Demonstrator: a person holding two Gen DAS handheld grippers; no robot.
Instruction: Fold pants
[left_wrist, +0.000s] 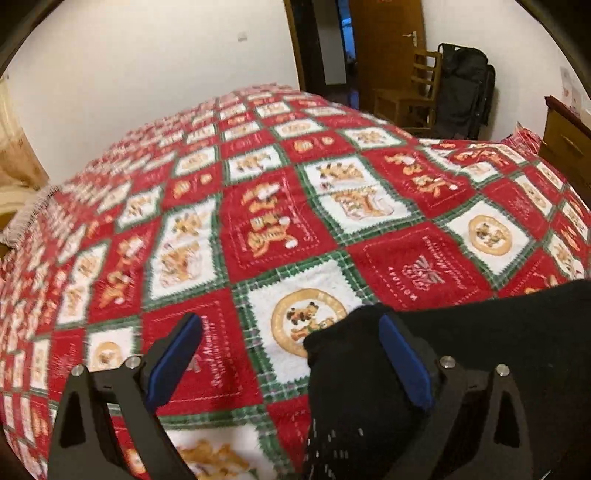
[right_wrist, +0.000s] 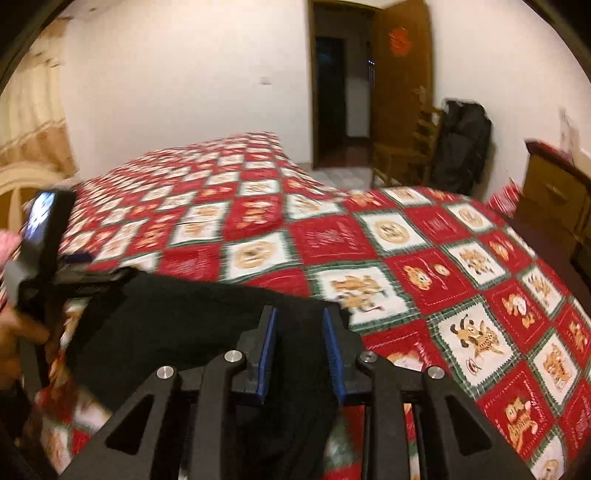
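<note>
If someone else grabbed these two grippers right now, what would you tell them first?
Left gripper: jaws wide open; the black pants lie against its right finger, not clamped.
Right gripper: jaws narrow with pants fabric between the pads; it looks gripped, though blur makes that unsure.
Pants: bunched in a dark heap at the near edge of the bed, on the red patchwork blanket.
Done: no neat fold visible.
Left: spread the pants flat, then fold them.
</note>
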